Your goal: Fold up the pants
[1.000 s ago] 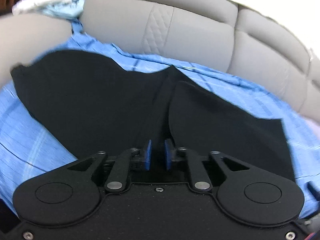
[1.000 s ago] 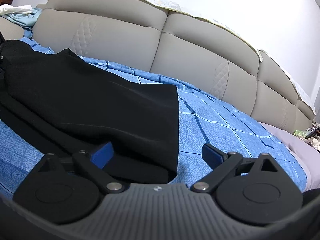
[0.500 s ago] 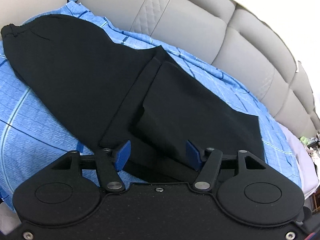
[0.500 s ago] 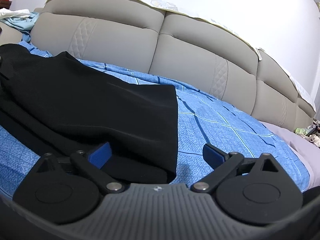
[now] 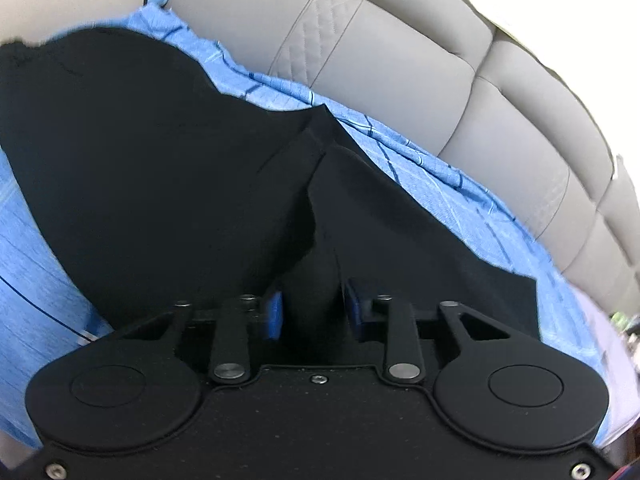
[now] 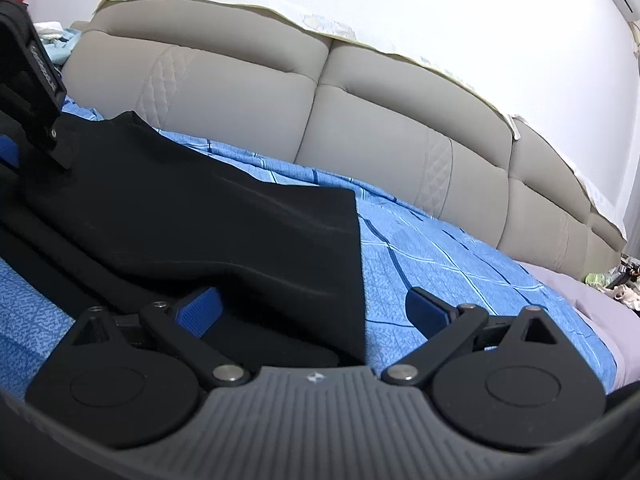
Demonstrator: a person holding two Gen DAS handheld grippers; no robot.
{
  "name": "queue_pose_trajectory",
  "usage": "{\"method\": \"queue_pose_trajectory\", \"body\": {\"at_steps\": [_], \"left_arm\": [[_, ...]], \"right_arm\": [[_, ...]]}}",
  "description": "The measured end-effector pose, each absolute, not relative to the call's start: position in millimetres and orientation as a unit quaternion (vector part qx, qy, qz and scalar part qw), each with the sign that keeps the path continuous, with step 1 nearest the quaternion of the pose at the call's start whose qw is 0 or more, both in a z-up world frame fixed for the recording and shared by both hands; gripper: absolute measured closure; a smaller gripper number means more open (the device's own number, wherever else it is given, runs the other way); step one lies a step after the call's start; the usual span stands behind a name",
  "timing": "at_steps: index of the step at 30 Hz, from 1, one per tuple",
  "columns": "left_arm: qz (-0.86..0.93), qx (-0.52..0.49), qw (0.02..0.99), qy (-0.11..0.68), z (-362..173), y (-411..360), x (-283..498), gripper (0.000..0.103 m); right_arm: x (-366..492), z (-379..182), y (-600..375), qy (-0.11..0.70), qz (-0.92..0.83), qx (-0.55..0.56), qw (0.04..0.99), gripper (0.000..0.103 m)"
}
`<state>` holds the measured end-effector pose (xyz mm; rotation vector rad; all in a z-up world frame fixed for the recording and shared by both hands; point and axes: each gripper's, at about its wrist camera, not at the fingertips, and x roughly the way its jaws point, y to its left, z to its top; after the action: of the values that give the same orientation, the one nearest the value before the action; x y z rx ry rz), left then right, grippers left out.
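Between our left claw (image 5: 313, 314) pads, black pants (image 5: 168, 184) bunch on the bed (image 5: 28, 248) as its jaws close; right claw (image 6: 312, 312) spread over the hem. Next, we lift and fold.

Even, bright room light reaches my cameras; the plain white wall (image 6: 440, 12) is blown out. Fisheye bends the padded grey headboard (image 5: 400, 64). My left view is motion-blurred, its edges smeared.

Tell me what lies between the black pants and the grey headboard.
Only a strip of blue checked bedsheet separates the black pants from the grey headboard; nothing rests on it. Both wrist views show this.
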<state>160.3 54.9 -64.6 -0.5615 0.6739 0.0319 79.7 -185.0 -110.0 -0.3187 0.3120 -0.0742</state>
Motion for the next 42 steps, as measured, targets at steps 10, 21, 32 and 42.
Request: {"method": "queue_pose_trajectory", "body": {"at_steps": [10,21,32,42], "left_arm": [[0.059,-0.211,0.935,0.278,-36,48,159,0.096],[0.101,-0.167,0.931,0.310,-53,72,147,0.095],[0.115,-0.107,0.943,0.292,-34,84,130,0.058],[0.049,-0.097,0.951,0.289,-23,99,215,0.059]], "right_arm": [[80,-110,-187,0.148,-0.031,-0.161,0.975,0.001],[77,-107,-202,0.174,-0.061,-0.160,0.970,0.001],[77,-80,-225,0.277,0.036,-0.121,0.953,0.000],[122,-44,-247,0.257,0.070,0.017,0.964,0.000]]}}
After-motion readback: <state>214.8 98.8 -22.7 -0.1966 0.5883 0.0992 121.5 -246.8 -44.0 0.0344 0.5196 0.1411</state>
